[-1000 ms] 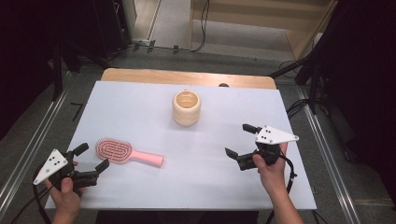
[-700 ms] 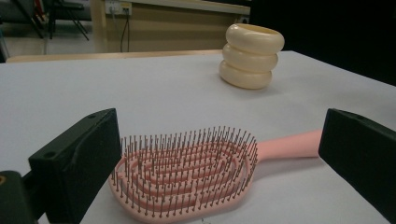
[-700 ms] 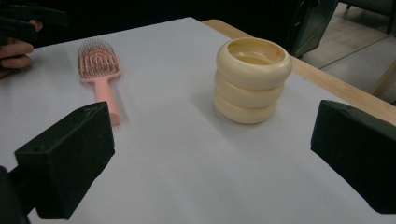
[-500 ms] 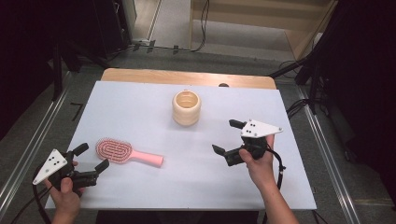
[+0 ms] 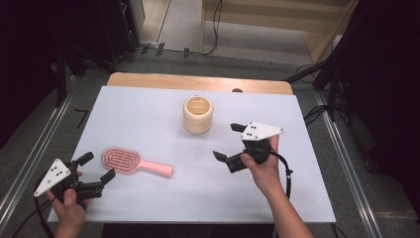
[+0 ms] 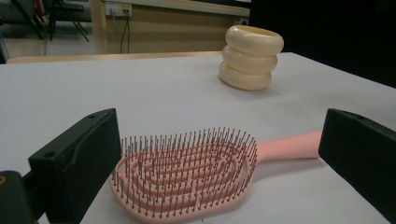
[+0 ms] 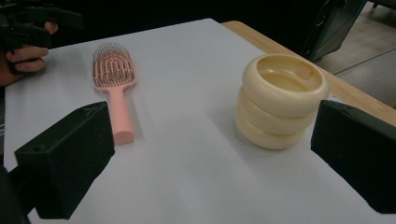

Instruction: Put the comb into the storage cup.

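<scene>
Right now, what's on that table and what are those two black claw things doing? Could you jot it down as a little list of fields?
Surface: white table top
Hairbrush: pink hairbrush, lying bristles up, handle pointing toward the right gripper
Cup: cream ribbed cup, upright, empty, near the far middle
Left gripper: left gripper, jaws open, just short of the brush head, not touching it
Right gripper: right gripper, jaws open, between brush handle and cup, holding nothing

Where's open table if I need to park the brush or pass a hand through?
Bare sheet runs along the far left, behind the brush and left of the cup. The near middle strip between the left gripper and right gripper is also free. Tightest spot: the gap between cup and right gripper.
</scene>
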The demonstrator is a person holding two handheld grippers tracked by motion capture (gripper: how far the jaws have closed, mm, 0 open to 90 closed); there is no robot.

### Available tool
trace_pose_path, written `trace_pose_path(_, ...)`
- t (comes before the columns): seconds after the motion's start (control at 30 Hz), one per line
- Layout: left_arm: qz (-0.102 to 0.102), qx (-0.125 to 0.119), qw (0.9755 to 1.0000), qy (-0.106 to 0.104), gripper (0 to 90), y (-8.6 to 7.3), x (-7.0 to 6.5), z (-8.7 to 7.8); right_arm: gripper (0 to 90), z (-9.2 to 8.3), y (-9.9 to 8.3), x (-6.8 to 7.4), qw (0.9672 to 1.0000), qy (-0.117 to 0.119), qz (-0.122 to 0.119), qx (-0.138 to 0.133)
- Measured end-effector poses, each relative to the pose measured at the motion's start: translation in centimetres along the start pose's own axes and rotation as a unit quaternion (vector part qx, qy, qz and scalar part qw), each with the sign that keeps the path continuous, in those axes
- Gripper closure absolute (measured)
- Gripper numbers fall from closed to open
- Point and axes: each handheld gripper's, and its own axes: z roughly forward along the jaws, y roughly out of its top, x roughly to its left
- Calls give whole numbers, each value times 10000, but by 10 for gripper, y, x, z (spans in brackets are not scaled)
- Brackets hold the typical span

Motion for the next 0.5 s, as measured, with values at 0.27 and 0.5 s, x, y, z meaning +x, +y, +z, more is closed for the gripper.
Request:
trace_pose_path(0.27, 19, -7, 10000, 2, 0, 0, 0, 0, 0, 14, 11, 4, 9999, 97, -47, 123)
trace_pose_path(0.5, 15, -15, 10000, -7, 0, 0, 0, 0, 0, 26, 23, 9, 9996, 199, -122, 181)
